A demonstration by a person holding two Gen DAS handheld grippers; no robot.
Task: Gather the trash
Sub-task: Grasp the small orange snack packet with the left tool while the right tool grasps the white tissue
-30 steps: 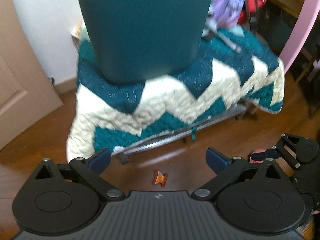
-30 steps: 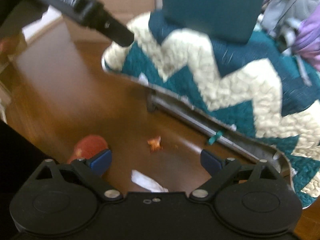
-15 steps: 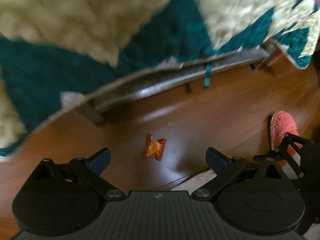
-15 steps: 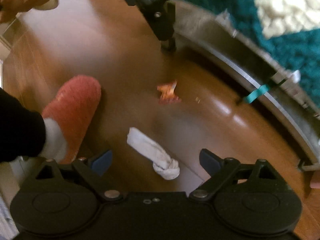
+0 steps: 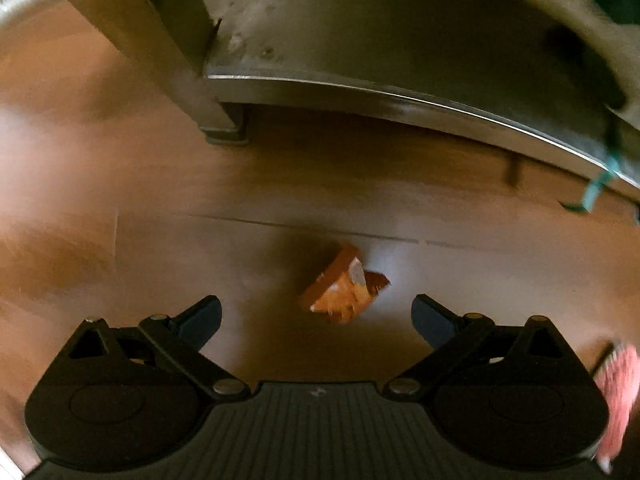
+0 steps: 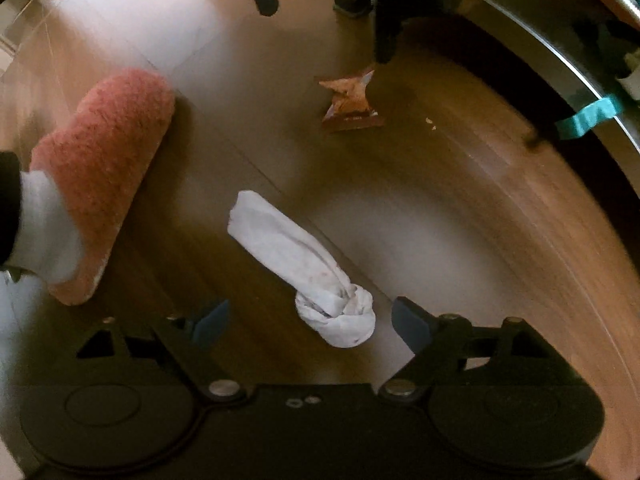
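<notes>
Both grippers hang over the floor with nothing gripped: left gripper [image 5: 316, 314] spread wide above the orange wrapper [image 5: 344, 290], right gripper [image 6: 310, 320] with jaws just narrowing, the knotted white tissue [image 6: 304, 264] between them untouched. Step, I judge: approach before pickup. Next: lower and pinch. Count: one wrapper, one tissue, one pink slipper [image 6: 104, 160], one metal frame [image 5: 400, 92].

Brown wooden floor [image 6: 460, 208], glossy with pale glare. Lying on it: crumpled orange wrapper [image 6: 350, 98], twisted white tissue [image 6: 304, 264] nearer the camera, pink fuzzy slipper [image 6: 108, 168] off left. Grey metal frame foot [image 5: 224, 134] planted beyond.
</notes>
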